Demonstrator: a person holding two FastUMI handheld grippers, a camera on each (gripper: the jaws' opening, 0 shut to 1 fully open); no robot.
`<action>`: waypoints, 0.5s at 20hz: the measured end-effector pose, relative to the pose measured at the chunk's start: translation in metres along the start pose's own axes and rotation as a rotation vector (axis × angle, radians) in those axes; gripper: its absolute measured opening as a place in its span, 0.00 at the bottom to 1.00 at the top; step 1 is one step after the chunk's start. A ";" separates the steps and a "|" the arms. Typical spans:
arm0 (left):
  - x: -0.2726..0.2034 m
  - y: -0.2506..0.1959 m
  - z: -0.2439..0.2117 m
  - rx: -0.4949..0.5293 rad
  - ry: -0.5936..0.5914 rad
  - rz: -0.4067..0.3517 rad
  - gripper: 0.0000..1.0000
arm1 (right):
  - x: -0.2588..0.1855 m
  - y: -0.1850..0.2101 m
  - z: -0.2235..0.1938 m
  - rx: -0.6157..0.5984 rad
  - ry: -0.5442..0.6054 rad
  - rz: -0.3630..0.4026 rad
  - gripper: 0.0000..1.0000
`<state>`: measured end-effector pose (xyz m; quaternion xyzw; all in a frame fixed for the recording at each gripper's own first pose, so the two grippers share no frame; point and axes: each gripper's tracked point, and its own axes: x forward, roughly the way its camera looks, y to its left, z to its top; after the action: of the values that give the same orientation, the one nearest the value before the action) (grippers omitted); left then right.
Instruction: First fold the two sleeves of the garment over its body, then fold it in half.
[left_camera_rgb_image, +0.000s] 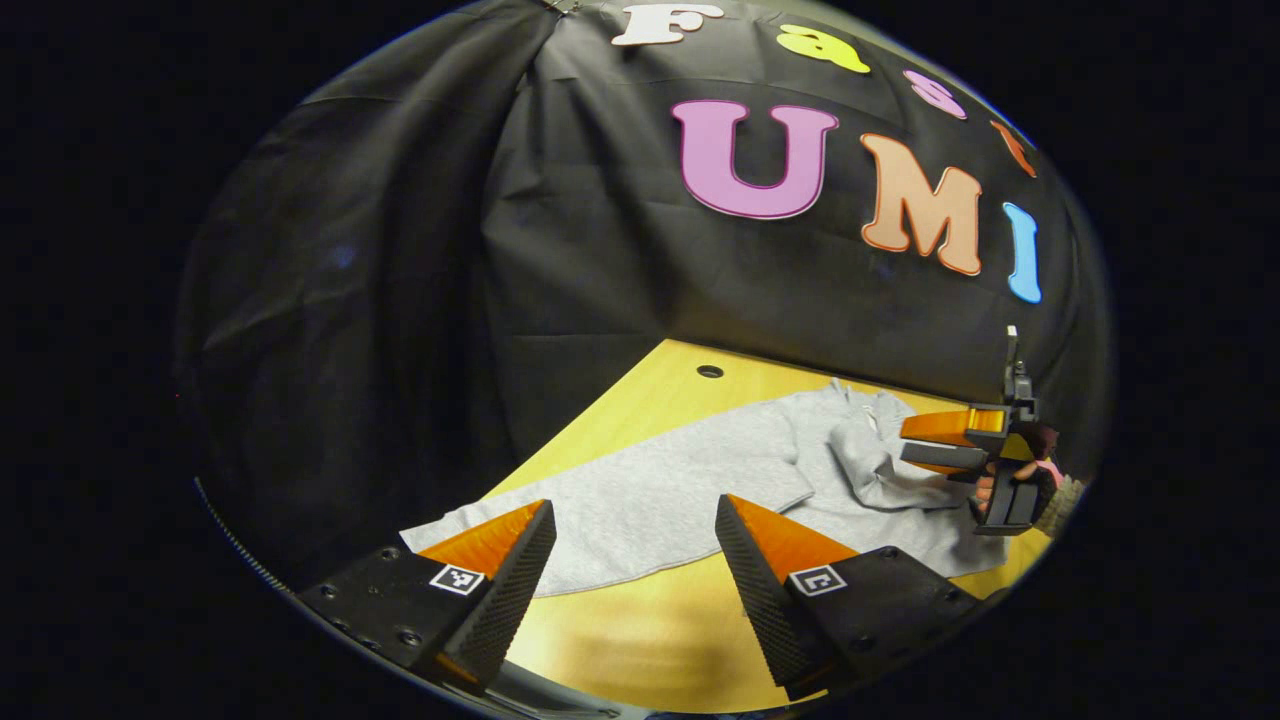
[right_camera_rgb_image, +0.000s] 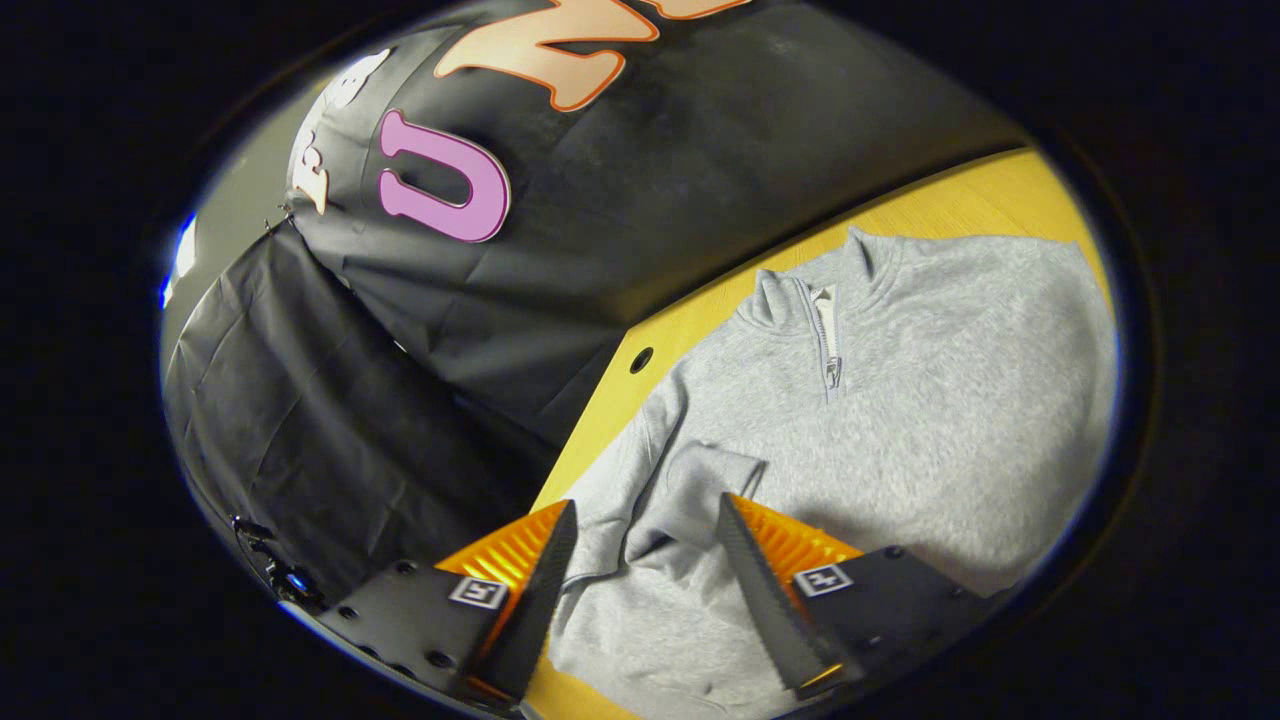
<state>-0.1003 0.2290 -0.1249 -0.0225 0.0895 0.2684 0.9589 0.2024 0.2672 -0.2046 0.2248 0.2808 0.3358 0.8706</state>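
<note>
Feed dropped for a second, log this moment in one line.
stage: sleeves | sweater: flat on table, one sleeve on body | left gripper: open, above hem | right gripper: open over folded sleeve

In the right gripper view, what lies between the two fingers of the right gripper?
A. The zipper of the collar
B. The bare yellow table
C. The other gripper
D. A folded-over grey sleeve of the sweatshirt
D: the open right gripper hangs over the grey sleeve, which lies folded on the sweatshirt; the zipper is farther up.
</note>
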 end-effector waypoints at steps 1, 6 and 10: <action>0.004 0.008 -0.002 0.000 0.000 0.012 0.94 | 0.001 -0.002 0.001 -0.021 -0.005 -0.008 0.96; 0.018 0.050 -0.014 -0.013 0.020 0.093 0.94 | -0.016 -0.006 0.020 -0.139 -0.067 -0.076 0.98; 0.021 0.086 -0.037 -0.018 0.069 0.169 0.94 | -0.043 -0.012 0.043 -0.250 -0.144 -0.157 0.93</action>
<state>-0.1334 0.3095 -0.1646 -0.0326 0.1215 0.3481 0.9290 0.2089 0.2197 -0.1647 0.1155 0.1901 0.2821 0.9332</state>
